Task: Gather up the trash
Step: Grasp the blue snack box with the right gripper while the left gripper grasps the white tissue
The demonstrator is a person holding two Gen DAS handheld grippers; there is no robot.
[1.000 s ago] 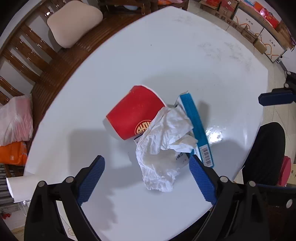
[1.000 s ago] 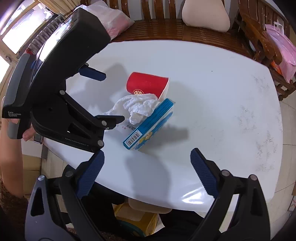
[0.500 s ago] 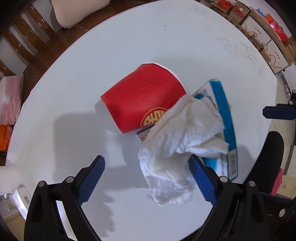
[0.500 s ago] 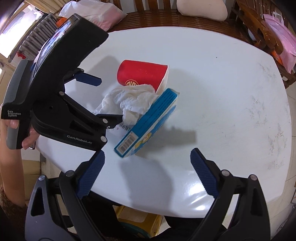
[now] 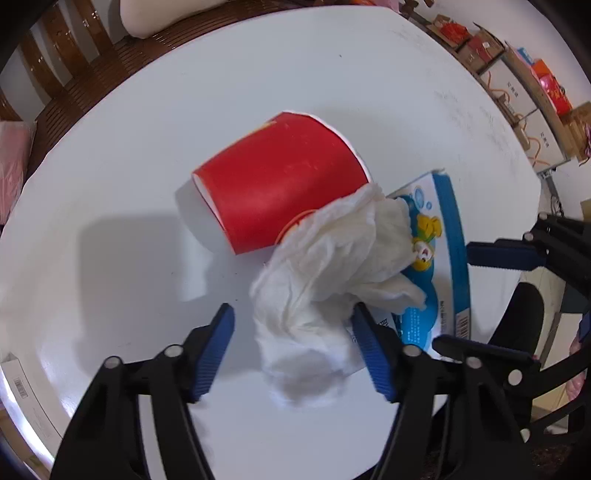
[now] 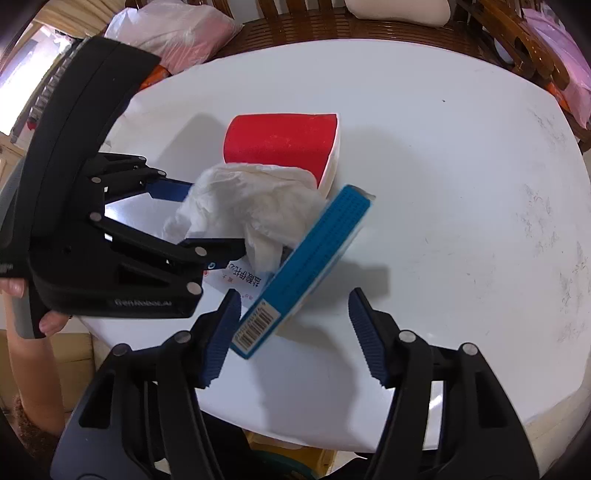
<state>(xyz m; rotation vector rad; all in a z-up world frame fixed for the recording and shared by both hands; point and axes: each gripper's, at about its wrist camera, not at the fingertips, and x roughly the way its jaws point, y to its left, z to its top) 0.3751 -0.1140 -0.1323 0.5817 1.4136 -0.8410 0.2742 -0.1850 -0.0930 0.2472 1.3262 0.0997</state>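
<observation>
Blue ribbed pads lined both grippers. The left gripper [image 5: 295, 332] pointed down at the white table [image 5: 369, 92], and its jaws had just been closing, with the crumpled white tissue [image 5: 325, 266] between them. Its right-hand pad [image 5: 371, 350] sat against the tissue's edge, while the left-hand pad [image 5: 214, 350] stood clear of it over bare tabletop, so the jaws were apart and nothing was clamped. In the right wrist view the left gripper [image 6: 192, 221] showed from the side, one finger behind the tissue [image 6: 251, 199] and one in front, with a person's fingers [image 6: 51, 321] on its grey handle.

The right gripper [image 6: 295, 328] had also just been closing its jaws. They bracketed the near, barcoded end of the blue and white box [image 6: 314, 258], which lay tilted on one long edge. The left pad [image 6: 221, 336] was just beside that end, whether touching I could not tell; the right pad [image 6: 365, 336] was apart from it, so the box was not gripped.

The tissue was draped partly over the box [image 5: 443, 258] and against the red paper cup [image 5: 280, 177], which lay on its side near the middle of the table [image 6: 461, 166]. Wooden chairs [image 6: 369, 22] with a cream cushion [image 6: 399, 11] and pink plastic bags [image 6: 173, 29] stood beyond the table, and cardboard boxes [image 5: 517, 81] lined the floor by the wall.
</observation>
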